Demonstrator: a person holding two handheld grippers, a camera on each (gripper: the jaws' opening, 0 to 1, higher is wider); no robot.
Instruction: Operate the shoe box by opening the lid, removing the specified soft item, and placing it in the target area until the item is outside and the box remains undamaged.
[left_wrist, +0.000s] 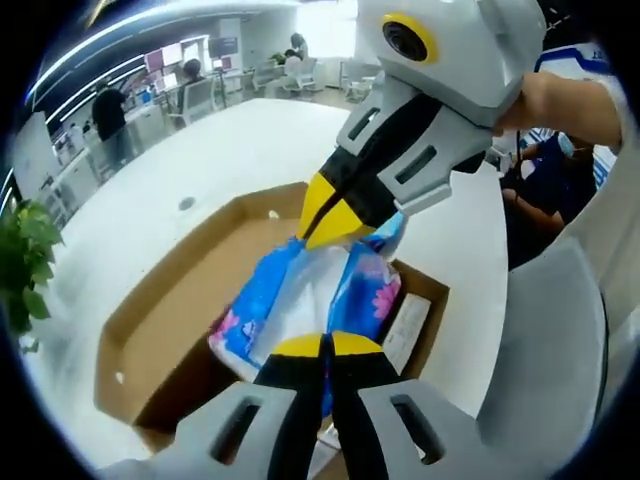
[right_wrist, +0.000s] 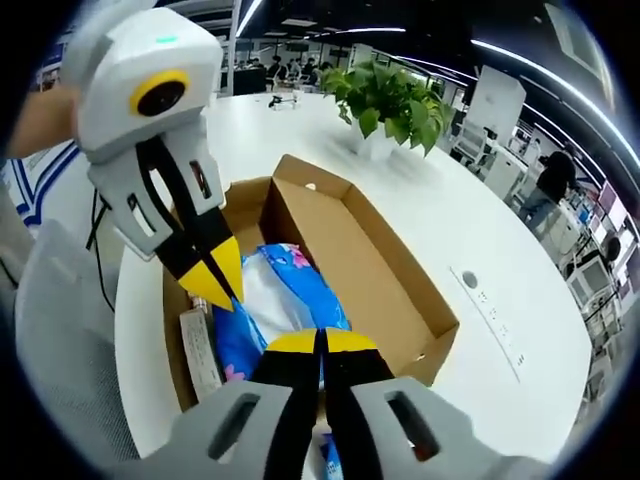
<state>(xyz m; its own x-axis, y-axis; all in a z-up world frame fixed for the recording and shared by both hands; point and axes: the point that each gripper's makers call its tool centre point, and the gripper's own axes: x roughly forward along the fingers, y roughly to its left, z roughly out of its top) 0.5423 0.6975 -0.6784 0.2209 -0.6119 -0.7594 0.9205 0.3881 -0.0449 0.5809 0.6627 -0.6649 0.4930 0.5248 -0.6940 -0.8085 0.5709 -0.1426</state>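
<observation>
Soft pack pinched by both grippers over shoe box

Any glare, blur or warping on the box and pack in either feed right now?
Left gripper view: blue pack and box sharp, window glare washes out the table, fisheye bends the edges. Right gripper view: evenly lit, pack crisp, the room's rim curved.

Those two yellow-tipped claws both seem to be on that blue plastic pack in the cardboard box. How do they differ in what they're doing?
In the left gripper view, the left gripper rises from the bottom edge and pinches the near end of the blue pack; the right gripper reaches down from the top and bites the far end. The person's hand shows behind the right gripper, not the left. Both look shut on the pack, which is partly in the open box, and both have yellow tips and grey bodies.
</observation>
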